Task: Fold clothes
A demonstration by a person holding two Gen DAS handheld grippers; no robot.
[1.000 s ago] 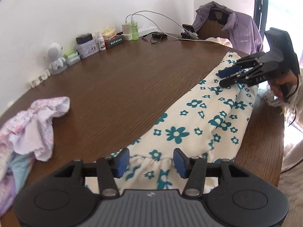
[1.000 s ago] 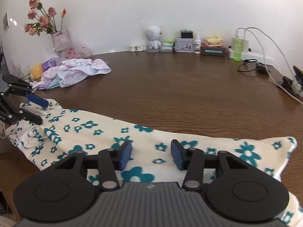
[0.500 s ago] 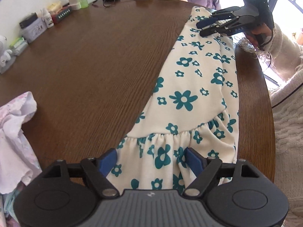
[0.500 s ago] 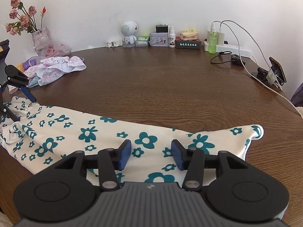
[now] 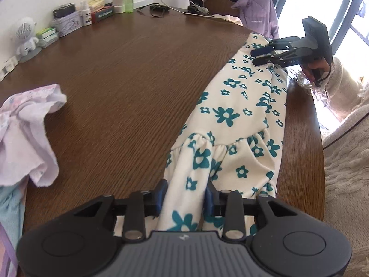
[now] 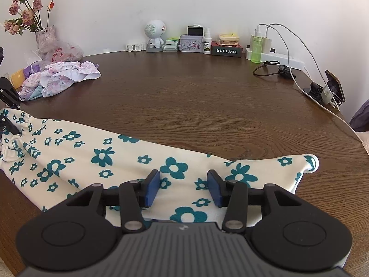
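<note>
A cream dress with teal flowers (image 5: 227, 115) lies stretched along the near edge of the round brown table (image 5: 138, 69). My left gripper (image 5: 185, 196) is closing on the gathered skirt end, with a raised fold of fabric filling the gap between its blue pads. At the far end of the dress, my right gripper (image 5: 256, 56) hovers low. In the right wrist view the right gripper (image 6: 183, 188) stands apart over the dress (image 6: 103, 157), closing slightly, and its pads do not press the cloth.
A heap of pink and pale blue clothes (image 5: 25, 127) lies on the table's left side. Small bottles, boxes, a white robot speaker (image 6: 155, 34), a power strip (image 6: 276, 57) and cables line the wall. A purple jacket (image 5: 251, 7) hangs on a chair. A person's cream sleeve (image 5: 341, 85) sits right.
My left gripper opened wide, moved down onto the skirt end and closed, bunching a fold of fabric between its pads. The right gripper stayed over the other end.
</note>
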